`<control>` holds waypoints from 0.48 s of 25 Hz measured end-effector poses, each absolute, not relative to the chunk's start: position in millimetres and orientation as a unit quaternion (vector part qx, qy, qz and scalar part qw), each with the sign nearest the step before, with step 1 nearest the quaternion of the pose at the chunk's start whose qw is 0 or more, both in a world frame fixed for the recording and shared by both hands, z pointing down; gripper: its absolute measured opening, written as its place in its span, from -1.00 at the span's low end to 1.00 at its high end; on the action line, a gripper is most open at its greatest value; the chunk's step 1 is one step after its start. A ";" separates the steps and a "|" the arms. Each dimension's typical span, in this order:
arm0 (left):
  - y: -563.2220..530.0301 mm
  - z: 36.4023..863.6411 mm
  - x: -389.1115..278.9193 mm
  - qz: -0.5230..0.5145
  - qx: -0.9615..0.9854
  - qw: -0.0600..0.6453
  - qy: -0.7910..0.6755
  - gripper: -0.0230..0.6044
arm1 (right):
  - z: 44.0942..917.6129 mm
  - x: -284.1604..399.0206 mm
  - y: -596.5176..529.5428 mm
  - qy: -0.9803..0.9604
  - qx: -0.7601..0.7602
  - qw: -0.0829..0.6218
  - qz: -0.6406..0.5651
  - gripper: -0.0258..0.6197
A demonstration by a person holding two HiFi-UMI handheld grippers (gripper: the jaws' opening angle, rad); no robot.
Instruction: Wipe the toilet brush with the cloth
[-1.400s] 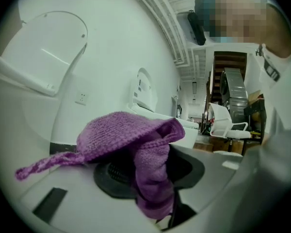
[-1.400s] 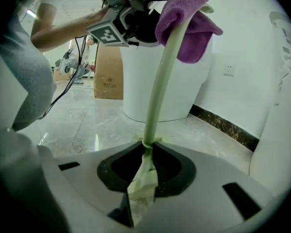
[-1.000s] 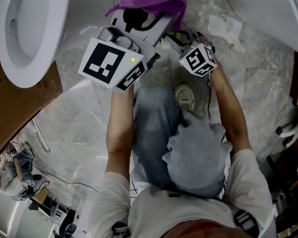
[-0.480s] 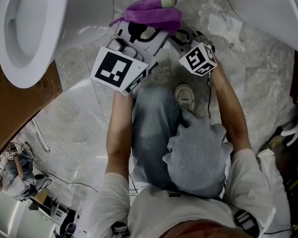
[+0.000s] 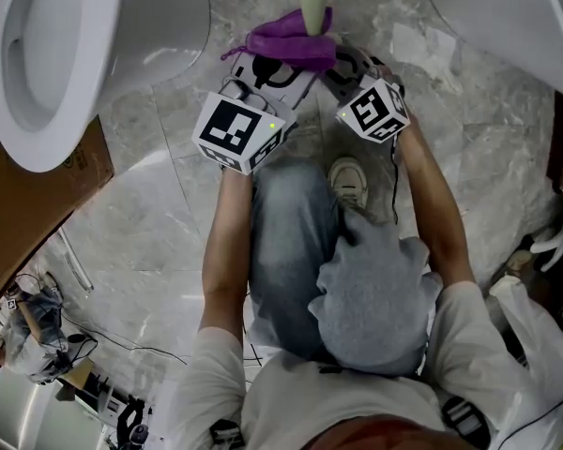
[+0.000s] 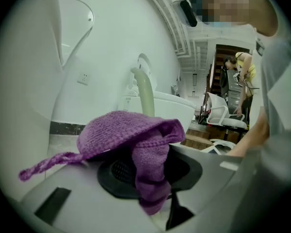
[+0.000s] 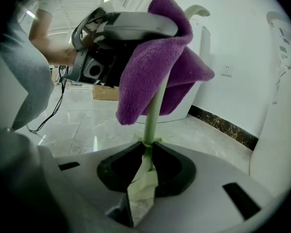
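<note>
left gripper [image 6: 149, 173]: I hold it in my left hand. Its jaws have just been closing, and now they pinch the purple cloth between them.
cloth [image 6: 119, 130]: it is bunched up over the tips of my left jaws. A fold hangs down between them, and one thin corner trails off to the left. It sits right around the stick of the brush.
brush [image 7: 153, 106]: its pale green stick stands up straight, just past my knee. The top of the stick pokes out above the cloth. I cannot see the bristle end.
right gripper [image 7: 146, 147]: I hold it in my right hand. Its jaws are closed tight on the low part of the stick, under the cloth.
both grippers: they are close side by side, with the left one higher up the stick than the right one.
toilet [image 5: 38, 64]: white, off to the far left, well apart from the brush.
floor [image 5: 150, 214]: grey stone with pale streaks, under everything.
</note>
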State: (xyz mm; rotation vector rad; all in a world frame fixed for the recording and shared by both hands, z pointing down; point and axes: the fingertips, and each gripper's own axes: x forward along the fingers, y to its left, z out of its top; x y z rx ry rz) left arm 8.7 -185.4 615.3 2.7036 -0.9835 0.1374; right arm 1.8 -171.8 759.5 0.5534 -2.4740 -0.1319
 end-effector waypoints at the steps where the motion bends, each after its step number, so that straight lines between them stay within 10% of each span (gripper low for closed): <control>1: -184.3 621.6 9.2 0.050 0.931 0.134 -0.337 -0.53 | 759.7 1.9 -171.5 -0.931 0.209 0.297 -0.049 -0.73; 12: -176.1 676.6 14.6 0.073 0.930 0.159 -0.323 -0.53 | 762.2 3.5 -171.5 -0.928 0.219 0.296 -0.052 -0.72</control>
